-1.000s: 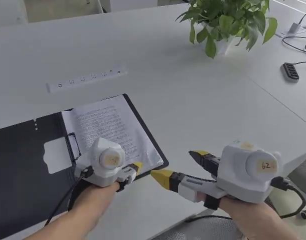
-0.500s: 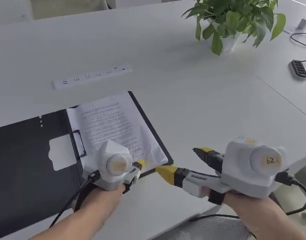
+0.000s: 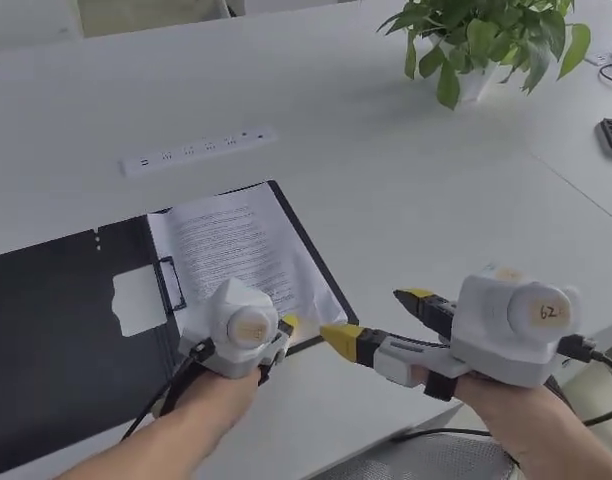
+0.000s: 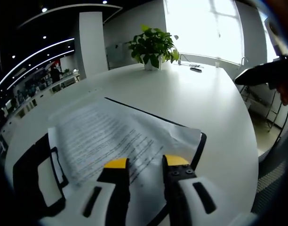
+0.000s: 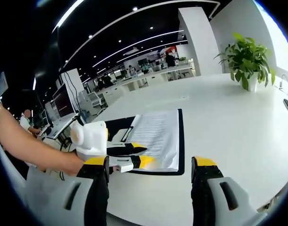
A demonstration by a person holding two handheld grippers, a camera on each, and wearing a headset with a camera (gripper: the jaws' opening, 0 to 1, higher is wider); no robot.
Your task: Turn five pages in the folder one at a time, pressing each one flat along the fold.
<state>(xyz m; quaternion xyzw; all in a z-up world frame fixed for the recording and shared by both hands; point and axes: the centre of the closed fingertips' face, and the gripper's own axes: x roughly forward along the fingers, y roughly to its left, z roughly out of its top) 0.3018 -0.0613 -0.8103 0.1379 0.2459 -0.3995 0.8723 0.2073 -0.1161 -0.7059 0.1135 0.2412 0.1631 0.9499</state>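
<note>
- While the folder (image 3: 66, 320) lay open on the white counter (image 3: 406, 170), its printed top page (image 3: 236, 250) sat on the right half, with its long axis running near to far and leaning a little left at the far end.
- The left hand-held gripper (image 4: 146, 162) hovered over the page's near right corner, its jaws a narrow gap apart and holding nothing that I could see.
- The right hand-held gripper (image 3: 378, 318) stood just right of that corner over bare counter, jaws spread wide and empty.
- The fold (image 3: 166, 270) lay to the left of both, so the left one looked better placed to lift the free edge and carry it leftward.
</note>
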